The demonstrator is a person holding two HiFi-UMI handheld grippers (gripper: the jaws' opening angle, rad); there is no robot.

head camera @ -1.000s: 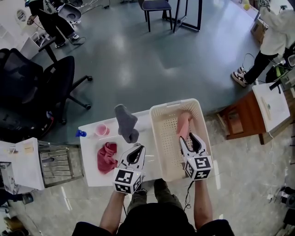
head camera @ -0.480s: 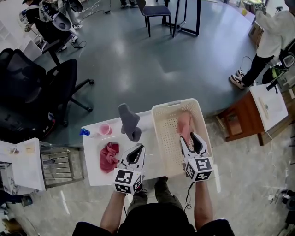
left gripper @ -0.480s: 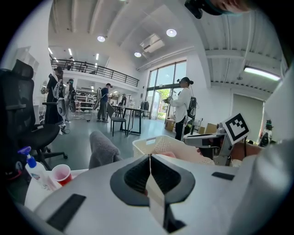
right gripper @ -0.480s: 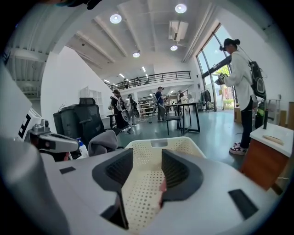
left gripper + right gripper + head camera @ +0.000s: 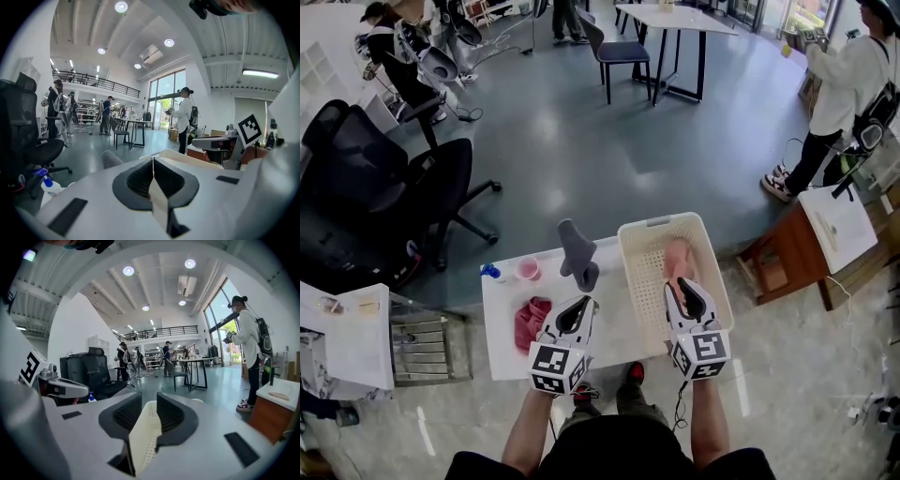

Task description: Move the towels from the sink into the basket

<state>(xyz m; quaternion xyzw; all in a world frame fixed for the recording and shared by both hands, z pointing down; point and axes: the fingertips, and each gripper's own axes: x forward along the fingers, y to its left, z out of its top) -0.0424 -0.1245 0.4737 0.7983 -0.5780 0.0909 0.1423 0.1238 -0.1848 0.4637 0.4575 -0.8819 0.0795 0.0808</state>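
A cream perforated basket (image 5: 719,286) stands on the right part of the white table (image 5: 614,333). A light pink towel (image 5: 677,258) lies inside it. A crumpled red-pink towel (image 5: 530,322) rests on the table's left part. A grey towel (image 5: 578,253) (image 5: 111,159) stands up between them. My left gripper (image 5: 579,302) (image 5: 153,161) hovers over the table's middle, shut and empty. My right gripper (image 5: 682,286) (image 5: 149,404) hangs over the basket's near end, just short of the pink towel. Its jaws have just been closing, are still apart, and hold nothing; only basket mesh shows through the gap.
A blue spray bottle (image 5: 490,272) and a pink cup (image 5: 528,270) sit at the table's far left. A black office chair (image 5: 384,187) stands to the left, a wire rack (image 5: 422,347) beside the table, a wooden desk (image 5: 787,258) to the right. People stand further off.
Both grippers have risen away from the table and basket. The right jaws have narrowed. The pink towel stays in the basket and the red-pink towel has not moved.
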